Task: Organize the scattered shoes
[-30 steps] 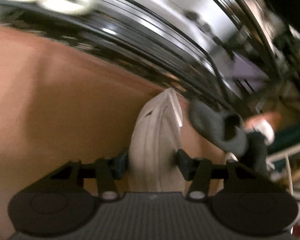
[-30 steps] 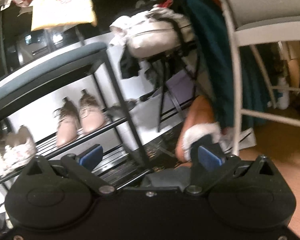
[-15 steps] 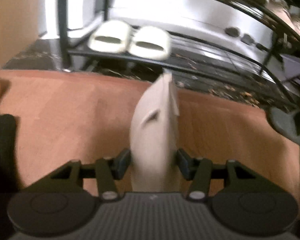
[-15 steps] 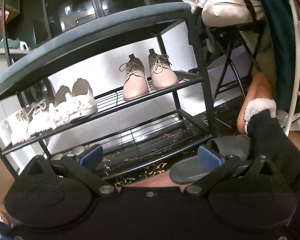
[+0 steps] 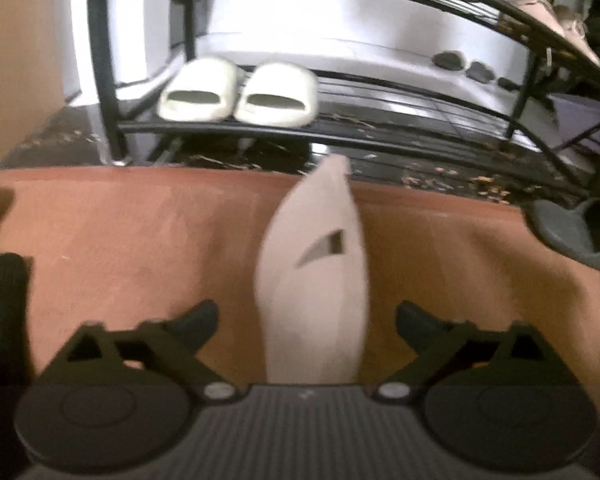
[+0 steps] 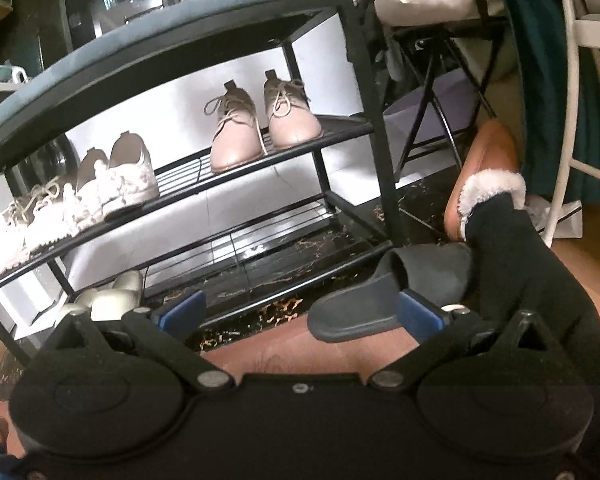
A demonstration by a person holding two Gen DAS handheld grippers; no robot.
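A pale beige pointed shoe (image 5: 312,280) lies on the brown floor between the fingers of my left gripper (image 5: 306,320), toe toward the black shoe rack (image 5: 340,136). The left jaws are opening, and both pads stand clear of the shoe's sides. A dark grey slide (image 5: 572,228) lies at the right edge of the left wrist view. In the right wrist view that dark grey slide (image 6: 380,292) rests on the floor just ahead of my right gripper (image 6: 302,314), close to its right blue pad. The right jaws are open and grip nothing.
The shoe rack (image 6: 364,128) carries pink lace-up shoes (image 6: 260,128), white sneakers (image 6: 80,200) and, on its lowest shelf, white slides (image 5: 236,92). A person's dark-clad leg in a brown fur-lined slipper (image 6: 484,176) stands right of the dark slide. White chair legs (image 6: 568,120) rise at the far right.
The left jaws have spread wide and let go of the beige shoe. The left view swung round to face the rack. The right gripper swung toward the rack and came nearer the dark slide.
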